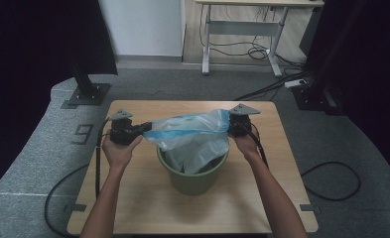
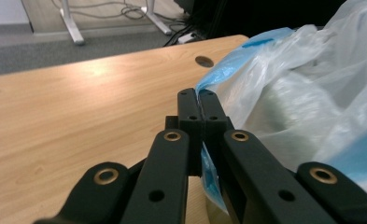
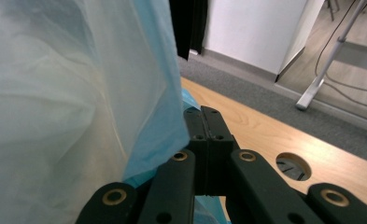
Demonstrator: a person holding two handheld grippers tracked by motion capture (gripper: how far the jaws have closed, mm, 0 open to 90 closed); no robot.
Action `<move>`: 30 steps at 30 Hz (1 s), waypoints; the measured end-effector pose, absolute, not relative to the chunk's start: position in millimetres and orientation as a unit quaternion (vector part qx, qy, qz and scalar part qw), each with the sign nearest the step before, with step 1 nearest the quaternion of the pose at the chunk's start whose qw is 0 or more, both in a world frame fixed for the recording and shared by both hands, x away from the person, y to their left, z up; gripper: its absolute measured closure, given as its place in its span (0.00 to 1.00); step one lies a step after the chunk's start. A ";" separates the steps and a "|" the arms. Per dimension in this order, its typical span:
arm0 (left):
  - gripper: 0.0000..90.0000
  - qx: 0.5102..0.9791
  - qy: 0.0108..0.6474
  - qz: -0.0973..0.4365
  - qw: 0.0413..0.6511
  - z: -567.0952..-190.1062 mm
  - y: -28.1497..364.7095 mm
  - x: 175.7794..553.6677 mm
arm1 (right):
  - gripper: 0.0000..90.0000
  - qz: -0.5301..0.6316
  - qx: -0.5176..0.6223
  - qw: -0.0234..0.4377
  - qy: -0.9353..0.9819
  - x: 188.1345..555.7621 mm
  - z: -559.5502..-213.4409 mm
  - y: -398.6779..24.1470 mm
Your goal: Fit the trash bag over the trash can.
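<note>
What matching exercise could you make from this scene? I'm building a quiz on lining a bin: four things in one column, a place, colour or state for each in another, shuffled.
Column one:
1. plastic bag
2. bucket
3. left gripper
4. table

Column two:
A. green, standing on the table
B. light wood, with a round hole near one corner
C. shut on the bag's blue edge
D. translucent with a blue rim, stretched over the bucket's mouth

Pairs: 1-D, 2-A, 3-C, 4-B
</note>
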State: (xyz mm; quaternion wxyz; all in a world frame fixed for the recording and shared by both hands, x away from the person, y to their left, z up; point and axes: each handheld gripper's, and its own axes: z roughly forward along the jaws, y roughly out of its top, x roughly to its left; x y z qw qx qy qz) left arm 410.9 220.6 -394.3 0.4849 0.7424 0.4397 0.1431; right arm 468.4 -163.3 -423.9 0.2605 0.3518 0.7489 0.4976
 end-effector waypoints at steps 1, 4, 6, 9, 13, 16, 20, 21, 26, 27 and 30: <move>1.00 0.743 0.443 0.139 0.482 -398.0 220.9 412.5 | 0.99 0.496 0.354 0.256 0.750 469.8 -425.8 -163.1; 1.00 0.744 0.446 0.132 0.479 -406.0 221.2 413.1 | 0.99 0.489 0.359 0.245 0.757 474.2 -432.9 -163.3; 1.00 0.744 0.447 0.129 0.479 -410.5 221.1 411.5 | 0.99 0.482 0.362 0.237 0.762 475.6 -438.5 -163.0; 1.00 0.748 0.447 0.123 0.476 -415.7 219.7 409.5 | 0.99 0.468 0.372 0.224 0.770 475.9 -449.9 -161.7; 1.00 0.749 0.441 0.120 0.479 -414.7 219.8 407.3 | 0.99 0.480 0.375 0.216 0.763 471.5 -452.8 -166.1; 1.00 0.754 0.434 0.117 0.479 -413.7 218.3 405.1 | 0.95 0.489 0.379 0.215 0.756 468.7 -450.5 -170.1; 1.00 0.756 0.429 0.116 0.481 -411.8 219.0 402.6 | 0.65 0.512 0.416 0.229 0.716 459.4 -435.3 -189.9; 1.00 0.756 0.427 0.118 0.482 -410.8 219.6 401.7 | 0.61 0.519 0.423 0.234 0.705 456.0 -430.2 -197.0; 1.00 0.755 0.429 0.118 0.482 -409.8 220.6 401.3 | 0.57 0.542 0.421 0.251 0.682 436.9 -411.9 -223.4; 1.00 0.755 0.429 0.118 0.482 -409.8 220.6 401.3 | 0.57 0.545 0.417 0.251 0.683 433.6 -409.5 -225.9; 1.00 0.755 0.429 0.123 0.480 -407.2 221.3 399.8 | 0.54 0.553 0.393 0.249 0.692 420.2 -400.6 -229.4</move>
